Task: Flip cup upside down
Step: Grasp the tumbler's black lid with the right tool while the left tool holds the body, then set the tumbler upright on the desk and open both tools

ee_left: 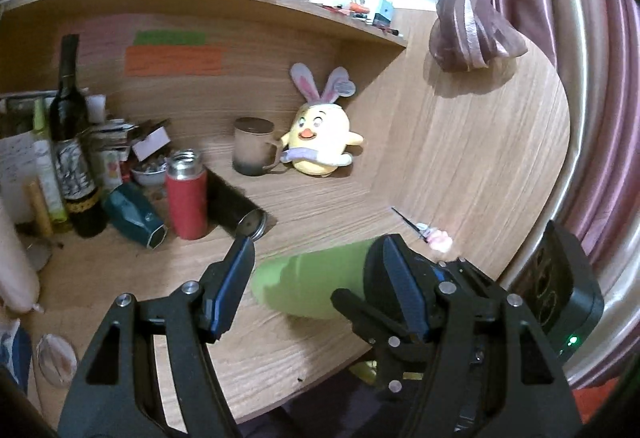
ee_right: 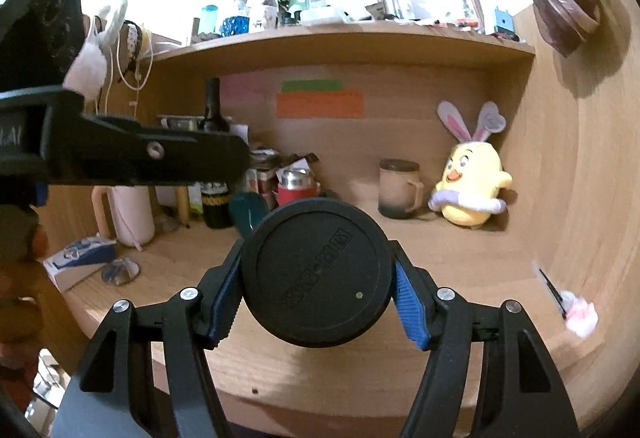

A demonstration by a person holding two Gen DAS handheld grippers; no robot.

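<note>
A green cup with a black lid [ee_right: 316, 272] is held sideways above the wooden desk. My right gripper [ee_right: 318, 298] is shut on its lid end, and the round black lid faces that camera. In the left wrist view the green cup body [ee_left: 308, 284] lies horizontally between my open left gripper's [ee_left: 320, 270] blue pads, with the right gripper clamped on its right end. The left pads do not touch the cup. The left gripper also crosses the upper left of the right wrist view.
At the back stand a frosted mug [ee_left: 254, 145] and a yellow chick plush [ee_left: 320, 139]. To the left are a red thermos [ee_left: 186, 195], a wine bottle [ee_left: 72, 141], a teal object [ee_left: 134, 215] and clutter. A pink-ended pen [ee_left: 428, 232] lies on the right. The desk edge [ee_left: 280, 394] is near.
</note>
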